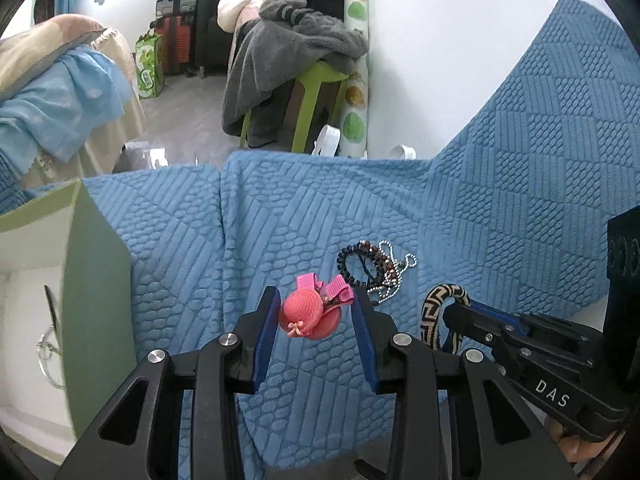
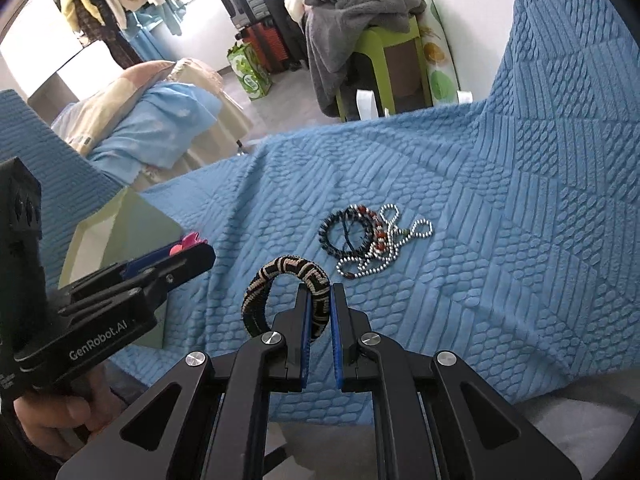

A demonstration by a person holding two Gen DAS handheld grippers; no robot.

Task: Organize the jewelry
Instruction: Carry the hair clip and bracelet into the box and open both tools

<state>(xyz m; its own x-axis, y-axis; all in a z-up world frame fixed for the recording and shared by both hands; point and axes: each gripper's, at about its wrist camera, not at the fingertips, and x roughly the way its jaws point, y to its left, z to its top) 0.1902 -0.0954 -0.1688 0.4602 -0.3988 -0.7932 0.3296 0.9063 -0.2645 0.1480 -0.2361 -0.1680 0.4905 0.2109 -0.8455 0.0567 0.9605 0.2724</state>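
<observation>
The left gripper [image 1: 316, 320] has its 2 blue pads clamped on a pink hat hair clip [image 1: 310, 314], held up over the blue quilt [image 1: 500, 208]. The right gripper [image 2: 320, 312] is squeezed tight on a woven bracelet [image 2: 280, 280] with a black and tan pattern, the loop sticking out to the left of the jaws.

Only the left wrist view really shows the clip; from the right wrist view there's just a sliver of pink past the left gripper's fingers. The left view also looks inside the green box [image 1: 96, 280], white on the inside, with a thin wire piece at the bottom that's too small to make out. From the right view only the box's outside corner shows, mostly behind the left gripper. A hand [image 2: 64, 412] is wrapped around that gripper's handle.

The rest of the jewelry is a tangled pile [image 2: 372, 240] on the quilt: dark bead bracelets, a red-brown bead strand and a silver ball chain, all overlapping. Behind the bed, a grey blanket [image 1: 288, 52] hangs over a green stool [image 1: 316, 92], with suitcases [image 1: 180, 12] further back.
</observation>
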